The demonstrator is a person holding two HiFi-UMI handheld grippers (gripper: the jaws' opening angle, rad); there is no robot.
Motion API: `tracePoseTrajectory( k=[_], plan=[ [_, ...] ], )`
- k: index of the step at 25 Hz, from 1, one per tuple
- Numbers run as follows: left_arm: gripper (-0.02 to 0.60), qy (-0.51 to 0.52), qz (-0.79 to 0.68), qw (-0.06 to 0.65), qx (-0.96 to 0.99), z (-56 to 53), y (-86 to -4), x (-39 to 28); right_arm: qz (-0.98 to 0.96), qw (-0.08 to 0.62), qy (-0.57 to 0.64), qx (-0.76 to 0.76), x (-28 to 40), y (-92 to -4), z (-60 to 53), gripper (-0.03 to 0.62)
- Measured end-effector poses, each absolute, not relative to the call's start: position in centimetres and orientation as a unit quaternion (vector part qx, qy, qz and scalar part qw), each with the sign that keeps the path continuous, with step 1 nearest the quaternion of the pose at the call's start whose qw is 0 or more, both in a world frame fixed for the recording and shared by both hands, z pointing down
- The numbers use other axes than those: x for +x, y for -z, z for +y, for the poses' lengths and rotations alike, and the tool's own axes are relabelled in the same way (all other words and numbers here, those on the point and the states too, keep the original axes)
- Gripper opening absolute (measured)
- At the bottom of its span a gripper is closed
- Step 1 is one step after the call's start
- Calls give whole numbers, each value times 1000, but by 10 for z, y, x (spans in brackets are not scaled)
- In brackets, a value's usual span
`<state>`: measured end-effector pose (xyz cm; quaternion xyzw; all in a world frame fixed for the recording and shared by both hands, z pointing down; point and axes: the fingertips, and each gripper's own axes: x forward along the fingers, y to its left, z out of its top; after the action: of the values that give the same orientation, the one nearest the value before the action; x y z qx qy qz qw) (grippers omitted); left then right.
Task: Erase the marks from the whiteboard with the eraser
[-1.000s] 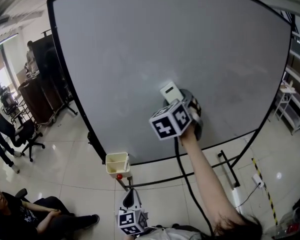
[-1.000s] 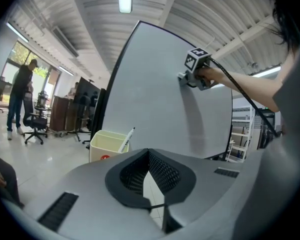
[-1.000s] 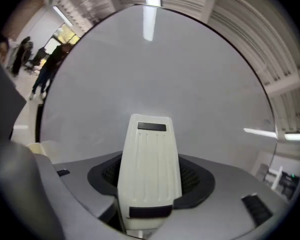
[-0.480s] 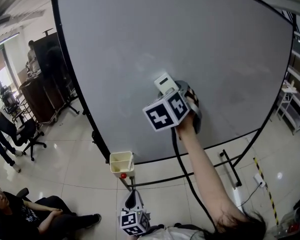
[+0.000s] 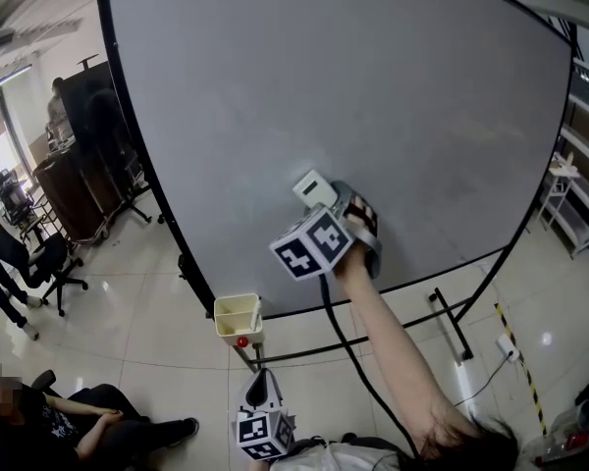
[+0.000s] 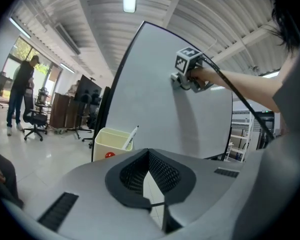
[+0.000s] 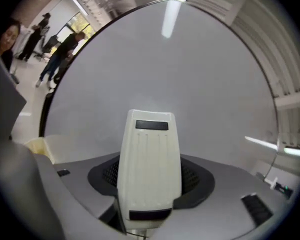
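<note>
Holding eraser against whiteboard.
Right gripper jaws clenched on eraser at whiteboard's lower middle; left gripper jaws closed, empty, below whiteboard.

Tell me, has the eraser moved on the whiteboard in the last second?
Yes. The eraser, shut in the right gripper, has slid left across the whiteboard, nearer the yellow cup on its lower edge.

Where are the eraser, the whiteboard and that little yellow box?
eraser [image 5: 314, 188], head view, its white back.
whiteboard [image 5: 324, 77], head view, bare grey surface.
yellow box [image 5: 228, 330], head view, front wall.
</note>
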<state>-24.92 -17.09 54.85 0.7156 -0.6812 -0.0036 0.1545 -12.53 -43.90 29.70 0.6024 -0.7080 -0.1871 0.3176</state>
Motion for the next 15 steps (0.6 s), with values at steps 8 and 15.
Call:
tracePoseTrajectory(
  k=[8,15],
  plan=[
    [-12,2,-679,161,716,-174,-553,-256,-692,273,133,655,-67,-271,-448,264],
    [-12,7,-662,157,732,-183,-545,-236,-727,322,147,588,-113,-357,-443,267]
  ],
)
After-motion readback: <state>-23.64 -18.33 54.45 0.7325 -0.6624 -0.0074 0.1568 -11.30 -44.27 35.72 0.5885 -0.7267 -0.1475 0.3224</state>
